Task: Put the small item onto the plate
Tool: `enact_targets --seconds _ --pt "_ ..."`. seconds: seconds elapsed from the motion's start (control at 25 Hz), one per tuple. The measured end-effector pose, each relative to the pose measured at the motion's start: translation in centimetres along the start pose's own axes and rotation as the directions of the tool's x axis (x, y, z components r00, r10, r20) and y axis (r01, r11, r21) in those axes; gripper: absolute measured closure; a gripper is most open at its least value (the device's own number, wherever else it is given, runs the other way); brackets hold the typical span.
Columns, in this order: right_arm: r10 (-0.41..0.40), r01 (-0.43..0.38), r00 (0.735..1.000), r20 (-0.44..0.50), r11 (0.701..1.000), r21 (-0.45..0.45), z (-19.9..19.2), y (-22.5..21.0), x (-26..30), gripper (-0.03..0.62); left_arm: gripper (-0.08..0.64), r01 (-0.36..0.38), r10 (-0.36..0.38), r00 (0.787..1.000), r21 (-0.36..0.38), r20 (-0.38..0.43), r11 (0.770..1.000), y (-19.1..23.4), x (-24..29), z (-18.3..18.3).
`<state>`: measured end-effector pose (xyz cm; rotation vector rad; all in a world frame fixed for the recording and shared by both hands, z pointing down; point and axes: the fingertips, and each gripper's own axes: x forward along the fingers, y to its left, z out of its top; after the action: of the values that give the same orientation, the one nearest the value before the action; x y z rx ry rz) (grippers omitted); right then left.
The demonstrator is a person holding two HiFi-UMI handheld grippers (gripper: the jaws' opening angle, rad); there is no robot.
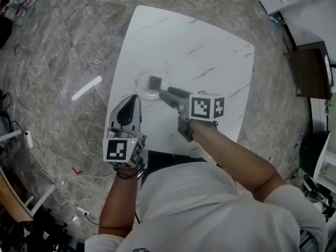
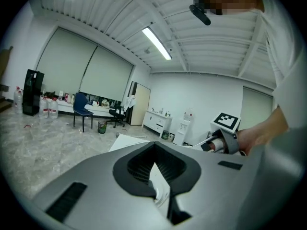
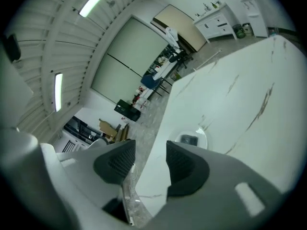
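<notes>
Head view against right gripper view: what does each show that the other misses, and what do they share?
Only the head view: the left gripper, the person's arms and the table's full outline. Only the right gripper view: the fingers of the right gripper standing apart, nothing between them, plus windows and chairs across the room. Both: the plate with the small dark item lying on it.

surface: white counter [image 1: 210, 51], grey veins, rounded corners | stands on: grey stone floor [image 1: 68, 41] | directly on it: round pale plate [image 1: 143, 91], left of middle, toward near edge
</notes>
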<state>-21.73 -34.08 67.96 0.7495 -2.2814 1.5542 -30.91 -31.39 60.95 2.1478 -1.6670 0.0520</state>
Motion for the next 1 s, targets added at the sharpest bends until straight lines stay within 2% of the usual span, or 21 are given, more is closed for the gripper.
enact_targets --seconds 0.16,0.32,0.4,0.56,0.72,0.88,1.0 --pt "0.122 -0.109 0.99 0.074 0.981 -0.159 0.7 5.2 -6.8 0.524 0.554 0.01 -0.012 0.998 0.042 0.061 0.999 -5.2 -2.4 3.2" --pt "0.254 -0.198 0.957 0.138 0.923 -0.329 0.7 11.2 -15.5 0.579 0.554 0.033 -0.041 0.994 0.082 0.101 0.996 -12.4 -6.4 7.7" --pt "0.322 -0.22 0.93 0.176 0.874 -0.434 1.1 14.9 -20.0 0.589 0.554 0.068 -0.08 0.99 0.104 0.117 0.992 -15.9 -8.3 10.3" --pt "0.434 -0.206 0.876 0.21 0.731 -0.65 1.0 22.0 -27.6 0.59 0.554 0.096 -0.124 0.976 0.156 0.179 0.983 -21.4 -12.3 15.5" --pt "0.497 -0.148 0.836 0.23 0.61 -0.779 -0.8 26.8 -34.6 0.589 0.554 0.093 -0.138 0.971 0.222 0.197 0.971 -27.2 -16.3 18.1" --pt "0.533 -0.087 0.812 0.237 0.512 -0.855 -2.2 29.7 -39.0 0.591 0.554 0.088 -0.145 0.967 0.261 0.21 0.961 -30.7 -18.7 19.2" --pt "0.543 -0.053 0.803 0.244 0.473 -0.879 -3.0 30.2 -41.1 0.591 0.554 0.075 -0.145 0.959 0.275 0.243 0.958 -32.8 -20.1 20.0"
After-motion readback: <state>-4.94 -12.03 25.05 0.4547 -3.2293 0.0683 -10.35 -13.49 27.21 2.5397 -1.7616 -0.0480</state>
